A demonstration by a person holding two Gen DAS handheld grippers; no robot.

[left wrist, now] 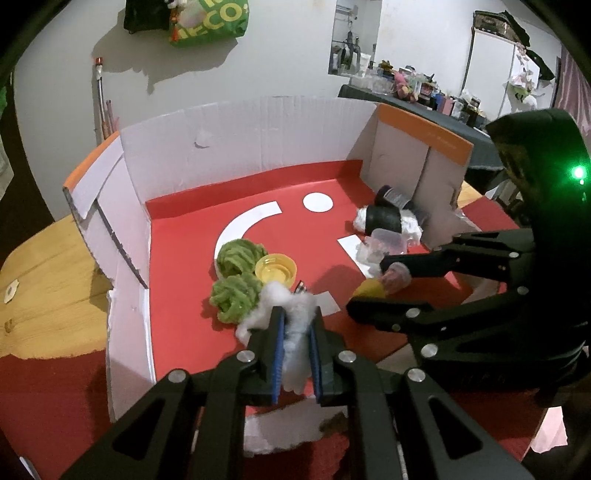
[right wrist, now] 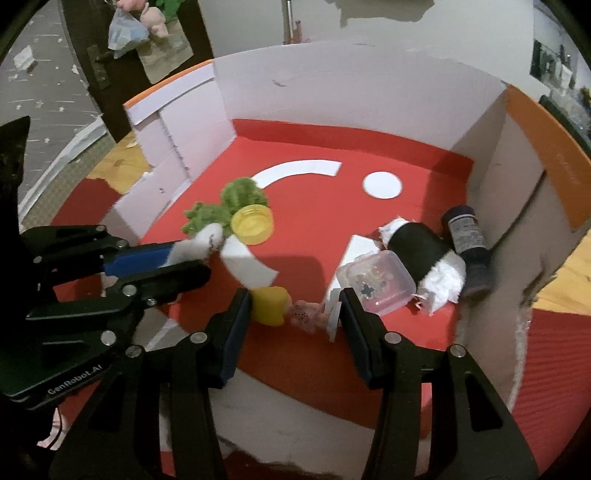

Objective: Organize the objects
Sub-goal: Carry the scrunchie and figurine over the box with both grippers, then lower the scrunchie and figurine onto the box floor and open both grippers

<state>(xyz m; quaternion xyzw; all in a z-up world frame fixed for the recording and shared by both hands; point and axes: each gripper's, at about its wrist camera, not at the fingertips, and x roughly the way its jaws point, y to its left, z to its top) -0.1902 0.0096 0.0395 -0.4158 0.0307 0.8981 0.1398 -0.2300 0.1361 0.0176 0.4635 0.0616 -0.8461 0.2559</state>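
I am working over a wooden counter (left wrist: 48,280) with a red mat on it, and on that sits a shallow cardboard box (left wrist: 236,136) with white walls, orange rims and a red floor marked with white shapes. A pale wall stands behind the box; a green bag (left wrist: 207,22) hangs on it, and to the right of the box a cluttered dark shelf (left wrist: 424,99) runs along the room.

Inside the box, near its left wall, lie two green fluffy balls (left wrist: 236,275) with a yellow cap (left wrist: 276,270) touching them. By the box's right wall lie a black roll with white stuffing (right wrist: 421,254), a dark bottle (right wrist: 467,240) on its side, and a clear lidded tub (right wrist: 375,280) just in front of the roll.

My left tongs (left wrist: 297,339) are pressed together on a tuft of white cotton (left wrist: 295,314), which sits just beside the nearer green ball (the fluff bulges out past both blue pads). My right tongs (right wrist: 291,314) stand partly apart at the box's front edge, straddling a small toy with a yellow end and a pink speckled end (right wrist: 284,308); whether the pads press on it I cannot tell.
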